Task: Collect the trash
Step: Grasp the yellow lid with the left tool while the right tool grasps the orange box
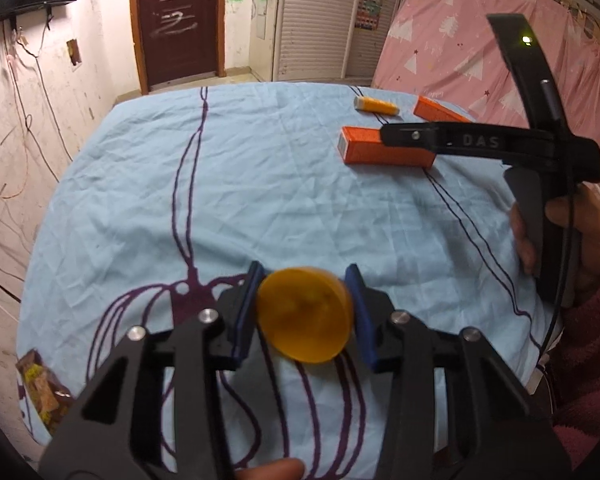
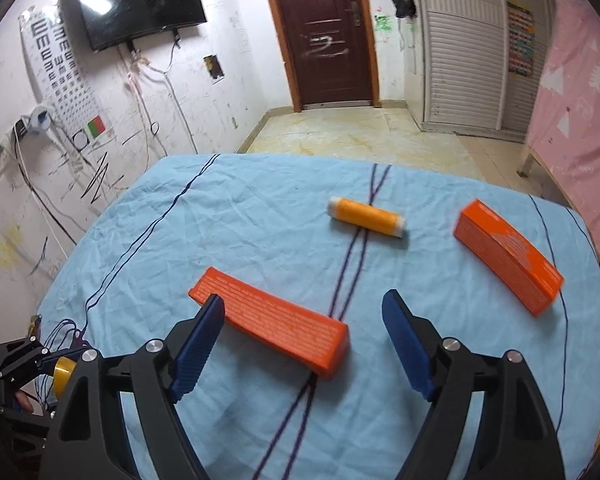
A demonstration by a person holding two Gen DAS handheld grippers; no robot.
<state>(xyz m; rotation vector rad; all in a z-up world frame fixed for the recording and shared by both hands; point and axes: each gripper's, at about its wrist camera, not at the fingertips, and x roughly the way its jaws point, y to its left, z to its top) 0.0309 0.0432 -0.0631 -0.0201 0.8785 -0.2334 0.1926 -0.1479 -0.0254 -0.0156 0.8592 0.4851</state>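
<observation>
Over blue cloth, left gripper clamping amber bottle (right gripper wide apart)

The left gripper, low in the frame's centre, has its blue pads pressed against an amber disc. The right gripper spreads its jaws wide, holding nothing; its hand grips the handle at right.

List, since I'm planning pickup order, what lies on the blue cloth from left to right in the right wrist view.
Near orange box → yellow cylinder with white ends → far orange box. The open right gripper straddles the near box's end.
</observation>
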